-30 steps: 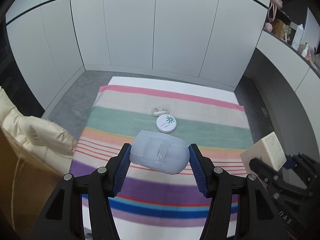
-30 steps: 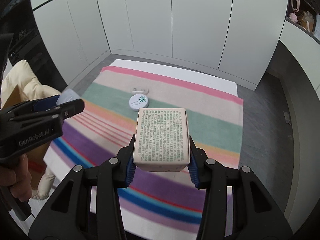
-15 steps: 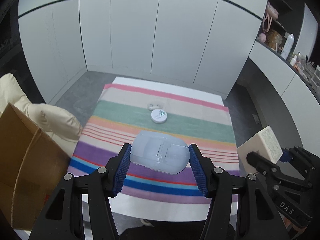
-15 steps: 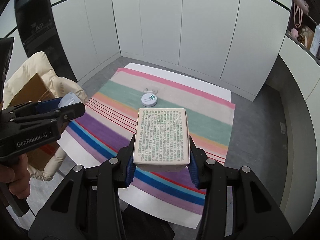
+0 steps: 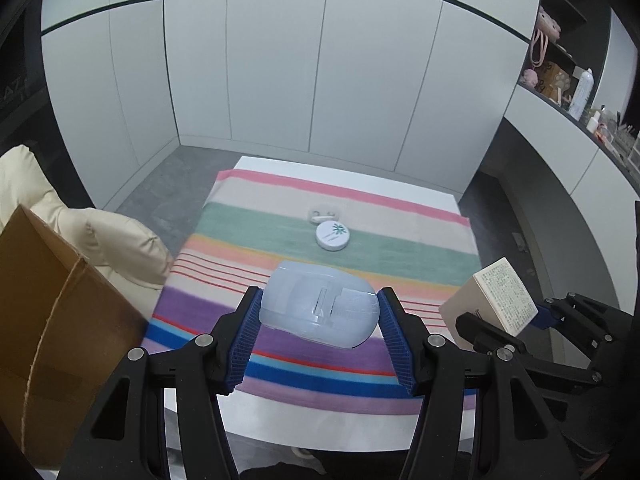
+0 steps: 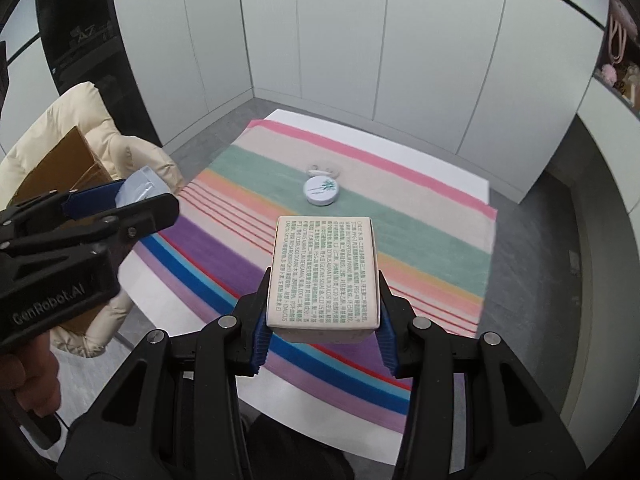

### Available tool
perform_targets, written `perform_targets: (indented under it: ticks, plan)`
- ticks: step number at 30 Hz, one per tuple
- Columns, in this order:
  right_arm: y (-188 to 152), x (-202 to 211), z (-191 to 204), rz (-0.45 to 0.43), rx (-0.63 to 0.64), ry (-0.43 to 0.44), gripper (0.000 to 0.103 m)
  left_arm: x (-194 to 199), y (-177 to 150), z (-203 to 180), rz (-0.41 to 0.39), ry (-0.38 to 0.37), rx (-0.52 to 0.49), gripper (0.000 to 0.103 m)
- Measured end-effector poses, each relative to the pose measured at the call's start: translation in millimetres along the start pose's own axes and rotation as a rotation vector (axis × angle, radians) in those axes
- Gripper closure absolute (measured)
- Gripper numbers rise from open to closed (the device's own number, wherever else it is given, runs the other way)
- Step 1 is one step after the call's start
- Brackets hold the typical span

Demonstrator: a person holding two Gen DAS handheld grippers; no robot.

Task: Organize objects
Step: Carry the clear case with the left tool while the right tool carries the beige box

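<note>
**Translucent case and printed box, both lifted over the striped cloth**

Left wrist view. Frosted plastic case point(image 5: 319, 310) sits between the blue pads point(image 5: 243, 338) of the left gripper point(image 5: 319, 320), pinched at its two short ends. Jaws at a middling spread, closed onto it. Long axis runs crosswise, pad to pad; broad ribbed face turned up toward the camera, right end dipping a little lower than the left. Case held clear of the striped cloth point(image 5: 248, 216) on the white table point(image 5: 424, 192). Farther back on the green band: round white tin point(image 5: 333, 236) with a green palm mark, lying flat, and just behind it a small white item point(image 5: 323, 214), too small to name. Cardboard box point(image 5: 48, 320) and cream padded jacket point(image 5: 100, 236) off the table at left. At right, the right gripper point(image 5: 520, 316) shows side-on with its load.

Right wrist view. Beige printed box point(image 6: 324, 276) clamped in the right gripper point(image 6: 324, 328), pads pressing its two long sides near the camera-side end. Jaws fairly narrow, shut onto it. Long axis points away along the fingers, toward the tin point(image 6: 321, 190); text-covered face up, most of the box sticking out beyond the fingertips. Box held above the cloth point(image 6: 420, 240), near its purple and blue bands. At left the left gripper point(image 6: 120, 200) appears with the case point(image 6: 140, 188) between its pads, a hand point(image 6: 24, 376) below it.
</note>
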State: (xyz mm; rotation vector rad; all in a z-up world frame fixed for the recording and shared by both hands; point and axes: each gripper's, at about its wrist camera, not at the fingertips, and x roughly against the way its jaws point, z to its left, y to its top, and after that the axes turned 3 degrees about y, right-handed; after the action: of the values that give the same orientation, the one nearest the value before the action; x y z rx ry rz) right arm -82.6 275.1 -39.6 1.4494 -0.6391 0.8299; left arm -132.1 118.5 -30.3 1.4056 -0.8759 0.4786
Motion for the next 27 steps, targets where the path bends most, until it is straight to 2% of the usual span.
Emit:
perform_targets:
  ticks: [17,27]
  plan:
    - [23,-17,37,-0.04,0.002,0.047,0.057,7,-4,54,-0.025,0.051,0.068,0.044]
    - [37,-22,71,-0.075,0.04,0.07,0.057,22,-7,88,-0.069,0.099,0.093,0.044]
